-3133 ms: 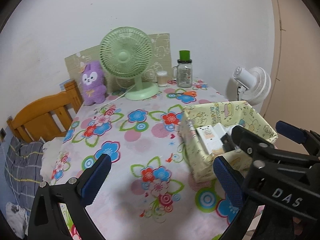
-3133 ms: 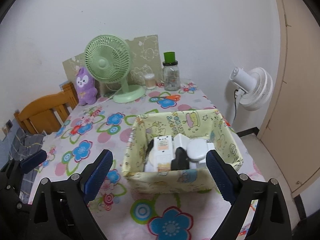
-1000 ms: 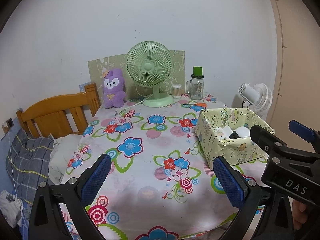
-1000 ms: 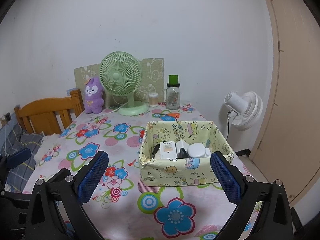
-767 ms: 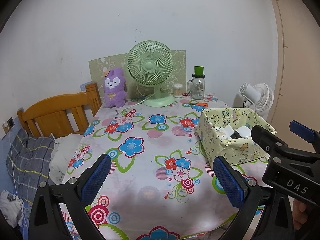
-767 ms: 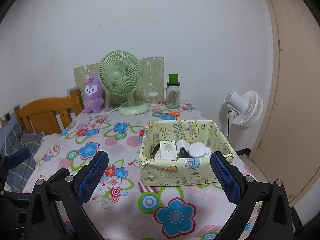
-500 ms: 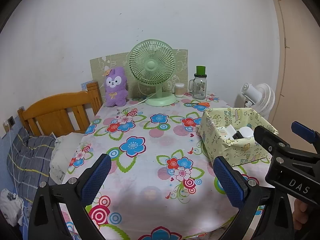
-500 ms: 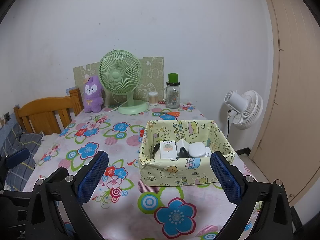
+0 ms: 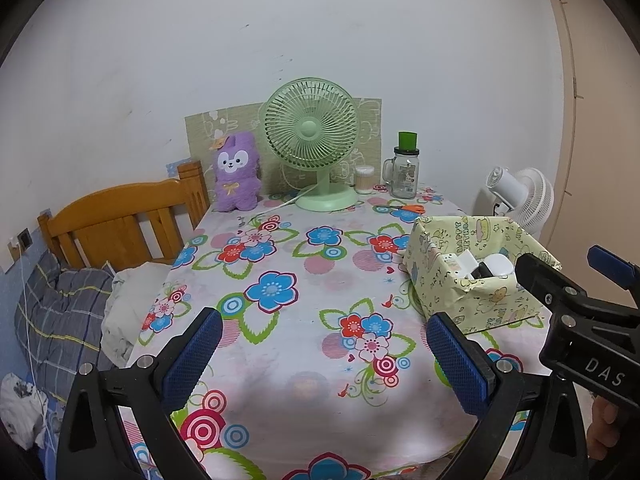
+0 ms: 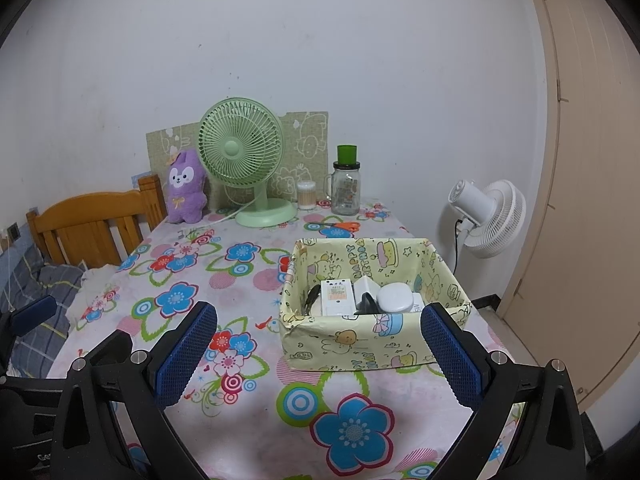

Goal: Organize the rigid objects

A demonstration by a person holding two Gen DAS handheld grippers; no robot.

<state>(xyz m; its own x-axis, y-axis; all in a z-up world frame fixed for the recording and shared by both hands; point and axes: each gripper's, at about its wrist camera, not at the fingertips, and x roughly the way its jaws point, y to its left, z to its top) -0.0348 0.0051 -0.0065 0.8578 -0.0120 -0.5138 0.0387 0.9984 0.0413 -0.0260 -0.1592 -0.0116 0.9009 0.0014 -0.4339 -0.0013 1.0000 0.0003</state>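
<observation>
On the counter: flowered cloth (image 10: 248, 400) covers the whole top.
Storage box: yellow cartoon-print box (image 10: 360, 344) (image 9: 480, 308) sits on the counter at about 1 o'clock from the right gripper, near the counter's right edge.
Box contents: a white labelled carton (image 10: 337, 295), a round white case (image 10: 396, 298) and a dark item between them lie inside, packed against each other.
Left gripper: (image 9: 320, 356) empty, jaws spread wide apart above the near part of the counter; the box lies at its 2 o'clock.
Right gripper: (image 10: 316, 354) empty, jaws spread wide apart, held short of the box and clear of it.
Counter's far end: green desk fan (image 10: 244, 160) at 12 o'clock, purple plush toy (image 10: 186, 188) just to its left, glass jar with green lid (image 10: 346, 184) to its right, a small clear tub (image 10: 306, 195) between fan and jar.
Loose item: orange-handled scissors (image 10: 344, 225) lie flat between the jar and the box.
Beyond the counter: wooden bed frame (image 10: 96, 220) at 10 o'clock, white floor fan (image 10: 488, 216) at 2 o'clock.
</observation>
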